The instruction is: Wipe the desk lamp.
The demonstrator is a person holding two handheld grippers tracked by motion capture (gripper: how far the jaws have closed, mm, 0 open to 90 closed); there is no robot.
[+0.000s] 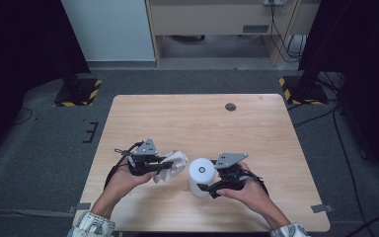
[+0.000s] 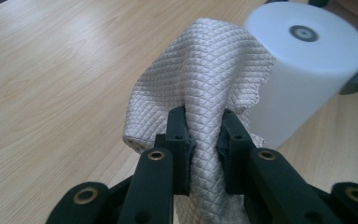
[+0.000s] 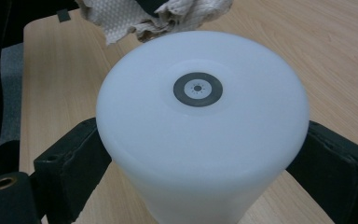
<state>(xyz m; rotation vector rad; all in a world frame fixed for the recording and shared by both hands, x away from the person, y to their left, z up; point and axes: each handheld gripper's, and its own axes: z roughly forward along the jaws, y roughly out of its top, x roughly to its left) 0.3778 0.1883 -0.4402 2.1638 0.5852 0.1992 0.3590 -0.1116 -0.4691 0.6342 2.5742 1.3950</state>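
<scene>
Nearest to me, two forearms in patterned sleeves enter from the bottom edge of the high view. My left gripper (image 1: 159, 165) pinches a cloth (image 1: 172, 166): in the left gripper view its two black jaws are pressed into a vertical fold of the cloth (image 2: 205, 88), which bulges above and below the pads. The cloth is pale grey-beige with a fine quilted diamond weave, crumpled and lifted just beside the cylinder.

My right gripper (image 1: 208, 188) clasps a white cylinder (image 1: 201, 176); in the right gripper view the jaws stand wide, one on each flank of the cylinder (image 3: 200, 126), pads against its wall. The cylinder is matte, translucent white, upright on the table, with a flat top bearing a small dark grey ring around a dotted centre (the ring also shows in the left gripper view, (image 2: 304, 33)). It stands in the near middle of the table, the cloth touching or almost touching its left side; I cannot tell which.

The table (image 1: 192, 118) is light wood-grain laminate with a dark round plug (image 1: 230, 106) near its far edge. Beyond lie grey carpet, two stand bases with yellow-black hazard stripes (image 1: 78, 92), a pale wooden desk and trailing cables.
</scene>
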